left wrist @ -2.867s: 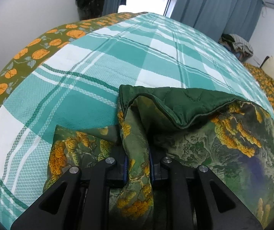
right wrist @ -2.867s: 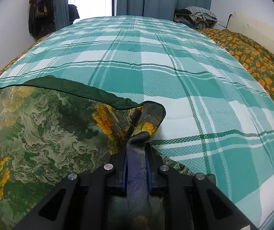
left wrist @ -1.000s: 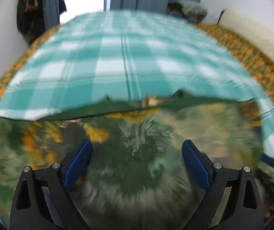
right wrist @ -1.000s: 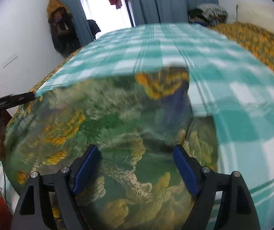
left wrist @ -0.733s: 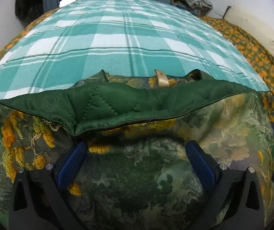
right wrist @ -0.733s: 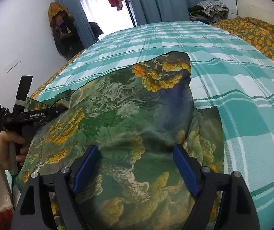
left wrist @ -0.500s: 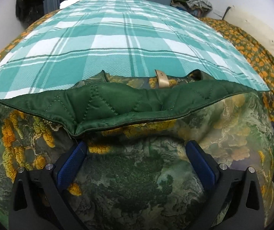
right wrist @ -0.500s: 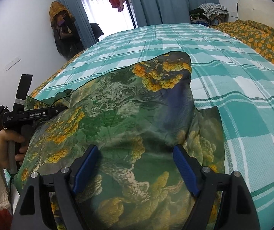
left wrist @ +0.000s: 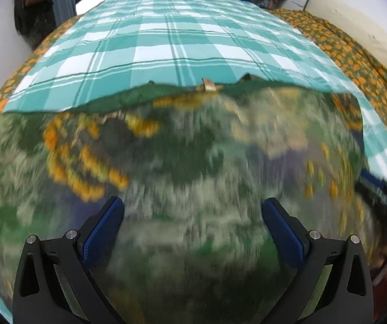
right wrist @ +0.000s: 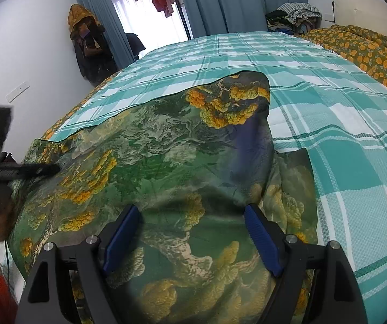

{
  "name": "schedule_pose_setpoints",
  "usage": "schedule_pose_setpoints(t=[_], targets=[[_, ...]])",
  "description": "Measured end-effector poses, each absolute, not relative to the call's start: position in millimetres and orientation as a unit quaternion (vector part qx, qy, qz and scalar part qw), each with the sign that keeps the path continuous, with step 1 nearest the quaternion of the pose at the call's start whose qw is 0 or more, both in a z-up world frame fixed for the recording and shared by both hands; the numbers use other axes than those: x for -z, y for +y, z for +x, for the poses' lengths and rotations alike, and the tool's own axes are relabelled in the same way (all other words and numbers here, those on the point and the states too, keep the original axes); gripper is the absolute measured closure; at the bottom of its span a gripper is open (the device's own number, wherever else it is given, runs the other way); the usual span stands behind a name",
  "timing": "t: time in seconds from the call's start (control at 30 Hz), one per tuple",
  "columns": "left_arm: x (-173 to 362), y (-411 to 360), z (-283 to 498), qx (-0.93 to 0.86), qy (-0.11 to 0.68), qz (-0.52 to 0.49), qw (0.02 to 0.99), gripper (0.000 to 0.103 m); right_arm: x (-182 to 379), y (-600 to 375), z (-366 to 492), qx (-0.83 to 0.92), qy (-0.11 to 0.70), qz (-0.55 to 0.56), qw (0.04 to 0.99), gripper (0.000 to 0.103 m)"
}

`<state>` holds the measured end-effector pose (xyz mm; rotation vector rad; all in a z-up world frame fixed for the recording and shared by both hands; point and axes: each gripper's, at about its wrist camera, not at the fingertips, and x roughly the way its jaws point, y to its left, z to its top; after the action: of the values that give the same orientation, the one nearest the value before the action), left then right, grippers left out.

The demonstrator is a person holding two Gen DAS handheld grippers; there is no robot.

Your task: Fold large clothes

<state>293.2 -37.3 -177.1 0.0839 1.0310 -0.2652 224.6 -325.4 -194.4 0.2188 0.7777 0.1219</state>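
Both hand-held grippers, left [left wrist: 192, 224] and right [right wrist: 192, 230], gape wide over the jacket [right wrist: 166, 162] (one fold seemingly laid); further folds remain.

A wide bed fills both views, covered by a teal-and-white plaid sheet [left wrist: 182, 43] that runs flat toward the far curtains. Under it, an olive bedspread with orange fruit print [right wrist: 361, 51] shows along the right edge, and again as a narrow strip on the left side in the left wrist view. Lying directly on the plaid, at the near end, is the large green jacket with yellow-orange landscape print [right wrist: 166, 156], spread broad and fairly flat; its dark green quilted lining [left wrist: 139, 97] shows along the far edge, with a small beige loop tag [left wrist: 209, 85] at the collar. The left wrist view is motion-blurred.
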Motion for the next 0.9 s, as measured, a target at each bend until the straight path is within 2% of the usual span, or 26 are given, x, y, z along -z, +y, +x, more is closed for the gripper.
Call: schedule_pose_setpoints(t=[0.2, 0.43, 0.67, 0.9], targets=[[197, -48, 292, 0.112, 0.477, 0.065, 0.869, 0.001, 194, -324, 225, -0.052, 0.379, 0.098, 0.919, 0.021], [175, -37, 254, 0.133, 0.474, 0.062, 0.868, 0.001, 155, -328, 180, -0.026, 0.363, 0.106, 0.925, 0.021], [174, -38, 205, 0.139, 0.443, 0.061, 0.883, 0.001, 157, -380, 106, 0.029, 0.364, 0.24, 0.9, 0.021], [147, -47, 198, 0.171, 0.411, 0.013, 0.895, 0.001, 204, -393, 89, -0.009, 0.395, 0.394, 0.83, 0.02]])
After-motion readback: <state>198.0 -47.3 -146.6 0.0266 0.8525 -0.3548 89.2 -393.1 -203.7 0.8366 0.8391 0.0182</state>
